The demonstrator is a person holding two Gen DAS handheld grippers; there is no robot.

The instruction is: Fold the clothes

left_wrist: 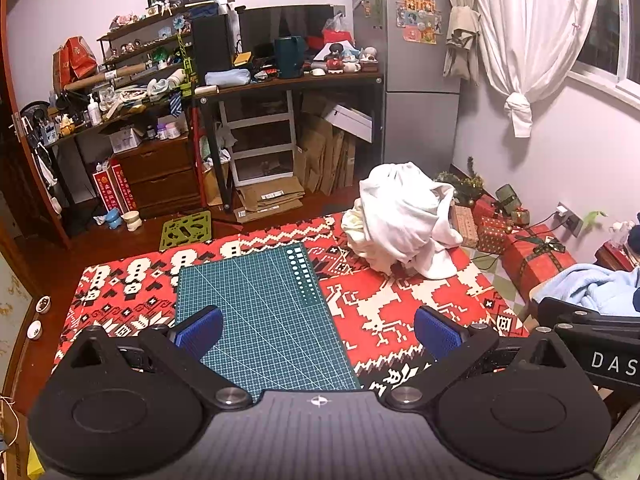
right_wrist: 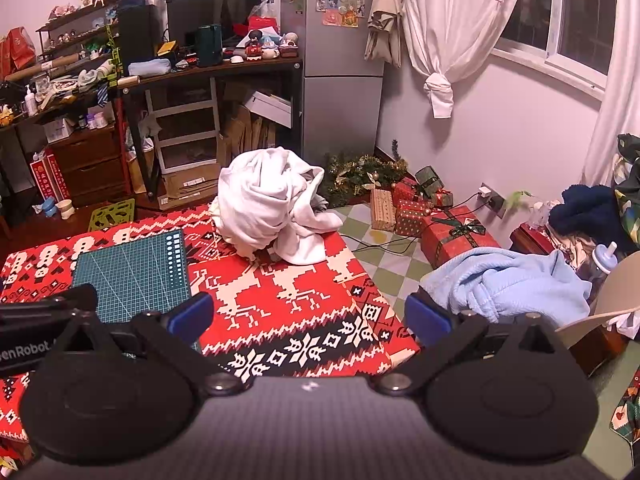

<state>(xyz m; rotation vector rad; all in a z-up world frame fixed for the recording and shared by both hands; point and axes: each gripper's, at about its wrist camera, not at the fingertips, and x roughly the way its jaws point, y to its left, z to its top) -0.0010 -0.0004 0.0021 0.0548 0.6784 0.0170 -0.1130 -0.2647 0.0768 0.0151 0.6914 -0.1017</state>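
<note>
The left tongs (left_wrist: 318, 332) are gaping wide and gripping nothing, hanging over the green mat (left_wrist: 260, 312) on the red-patterned counter (left_wrist: 400, 312). The right tongs (right_wrist: 308, 316) are likewise spread wide and empty, hovering above the counter's near edge. The white clothes (left_wrist: 404, 220) are lying in a crumpled heap at the counter's far corner, at about one o'clock from the mat, well apart from both tongs.

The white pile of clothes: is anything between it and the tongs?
Nothing visible. Only bare red patterned tablecloth lies between the open right tongs and the crumpled white clothes pile.
</note>
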